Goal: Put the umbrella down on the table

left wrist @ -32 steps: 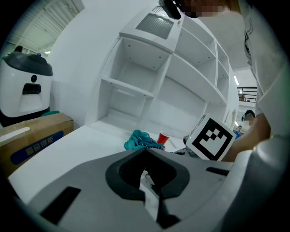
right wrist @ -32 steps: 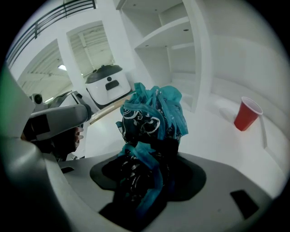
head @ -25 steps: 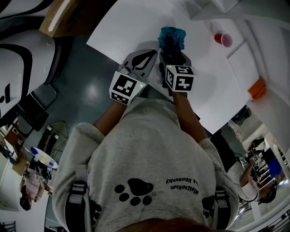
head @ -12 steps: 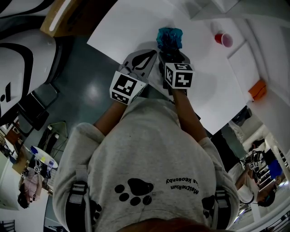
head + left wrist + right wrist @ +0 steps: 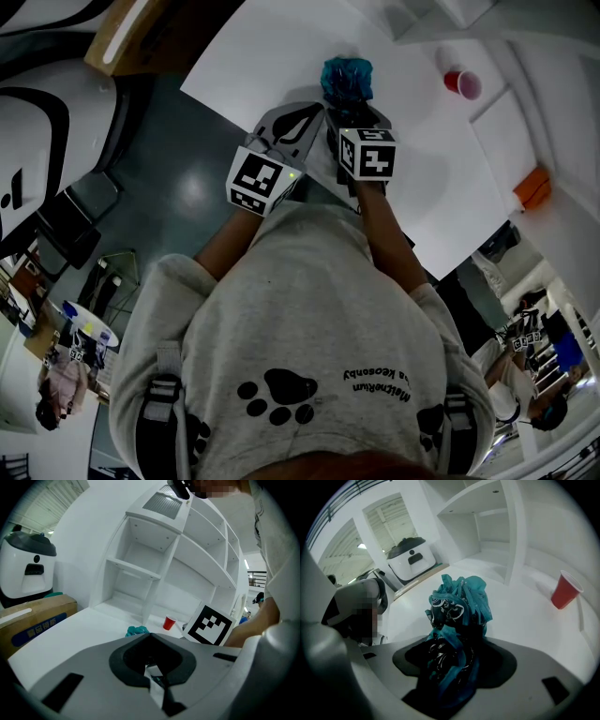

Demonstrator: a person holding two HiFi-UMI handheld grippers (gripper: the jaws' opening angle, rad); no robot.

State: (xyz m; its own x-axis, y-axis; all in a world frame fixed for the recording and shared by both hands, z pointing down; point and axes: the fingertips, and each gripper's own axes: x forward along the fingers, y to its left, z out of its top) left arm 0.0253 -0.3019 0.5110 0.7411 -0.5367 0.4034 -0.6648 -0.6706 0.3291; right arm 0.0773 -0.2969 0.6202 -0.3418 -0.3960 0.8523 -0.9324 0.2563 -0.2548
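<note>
The right gripper [image 5: 352,111] is clenched on the folded teal umbrella [image 5: 347,79], which sits in the upper middle of the head view. Its bunched fabric juts past the jaws over the white table [image 5: 272,52]. In the right gripper view the umbrella [image 5: 457,613] fills the gap of the gripper [image 5: 451,674]. Teal cloth with a black-and-white print spills forward and up, with the tabletop spread beneath it. Whether the far end already touches the surface I cannot tell. The grip falls on the nearer part of the bundle, likely so the free end can be lowered first and the whole thing laid flat. The left gripper [image 5: 298,124] waits just beside it, lower and left of the umbrella, near the table's edge. In its own view the jaws of the left gripper [image 5: 152,670] are together, with nothing from the scene between them. It reads as idle, kept close but clear of the drop spot. A red cup [image 5: 463,82] stands well apart at the upper right, so the patch of table under the umbrella looks free. A cardboard box [image 5: 33,616] lies off at the left of the left gripper view, and white shelving [image 5: 154,559] rises behind the table. The step in hand appears to be the lowering itself, with release not yet made.
</note>
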